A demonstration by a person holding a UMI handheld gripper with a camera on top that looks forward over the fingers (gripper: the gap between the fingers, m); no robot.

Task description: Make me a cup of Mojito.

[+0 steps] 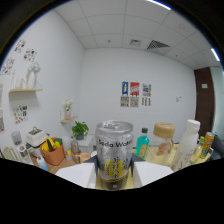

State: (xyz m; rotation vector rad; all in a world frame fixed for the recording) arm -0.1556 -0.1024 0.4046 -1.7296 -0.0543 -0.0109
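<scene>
In the gripper view, a silver can (114, 151) with the words "Soda Water" printed across it stands upright in the middle, close to the camera, with its top and pull tab visible. The gripper (114, 176) holds this can: the two dark fingers (134, 167) are seen at the left and right sides of the lower part of the can and both press against it, so the tongs are clamped on the can. The lower part of the can has a yellow band with some printed signs that are too small to read. Under the can and the fingers there is a white surface (155, 174), and the bottom of the view is dark. Beyond the can, to its right, there is a small green bottle (142, 143), then a glass jar with a tan lid (163, 140), then a tall white bottle (186, 141), and further right a colourful can (207, 144). To the left of the soda can there is an orange basket (53, 152) with yellow things inside, and near it some small white containers (22, 150). Behind them a green plant in a pot (79, 131) stands near the wall. On the far wall hang some posters (135, 94), and on the left wall there are small shelves (24, 90) with decorations. A dark door (204, 102) is at the right.
</scene>
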